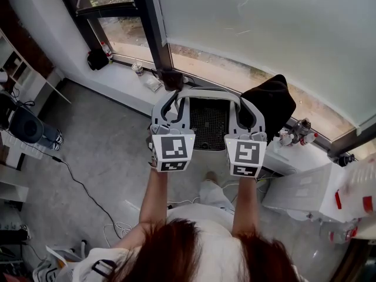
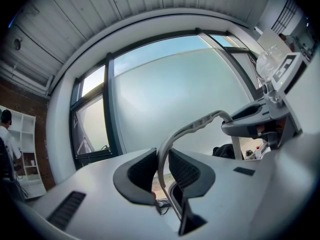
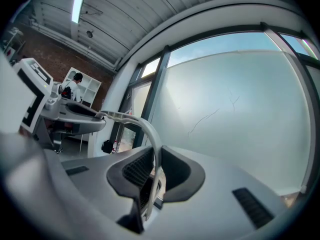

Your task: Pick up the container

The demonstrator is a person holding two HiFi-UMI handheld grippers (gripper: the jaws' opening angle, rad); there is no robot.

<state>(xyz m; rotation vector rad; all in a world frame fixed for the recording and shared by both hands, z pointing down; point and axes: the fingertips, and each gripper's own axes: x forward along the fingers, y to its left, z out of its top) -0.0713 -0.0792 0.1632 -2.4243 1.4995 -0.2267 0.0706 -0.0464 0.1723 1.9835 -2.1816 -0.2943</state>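
Gripping from both sides, the left gripper [image 1: 167,109] and the right gripper [image 1: 249,114] hold a grey plastic container [image 1: 208,122] with black mesh walls between them, in the air above the grey floor [image 1: 106,157]. The container's pale curved handle [image 1: 211,91] arches from one pair of fingers across to the other.

In the left gripper view, the left gripper [image 2: 161,173] has its dark ribbed fingers [image 2: 140,171] clamped on the thin end of the handle [image 2: 200,124]. The strip stands upright in the narrow gap, with a pad against each face. From there the handle sweeps up and over to the right gripper [image 2: 260,126], which grips its far end. Part of the container's body shows just below the fingers.

The right gripper view shows the same in mirror. The right gripper [image 3: 152,173] has its fingers [image 3: 132,171] pressed on the handle [image 3: 145,129], which curves away to the left gripper [image 3: 75,115]. A slice of mesh wall is visible low in the gap.

Both grippers point level, side by side, toward a large frosted window pane [image 1: 264,28]. Beyond the right fingers a black bundle [image 1: 273,101] sits on the window sill [image 1: 117,78], and small bottles [image 1: 296,131] stand further right. A black cable [image 1: 82,187] trails over the floor, left of the left fingers. Far past the handle, a person [image 3: 75,86] stands by white shelves [image 3: 87,91].
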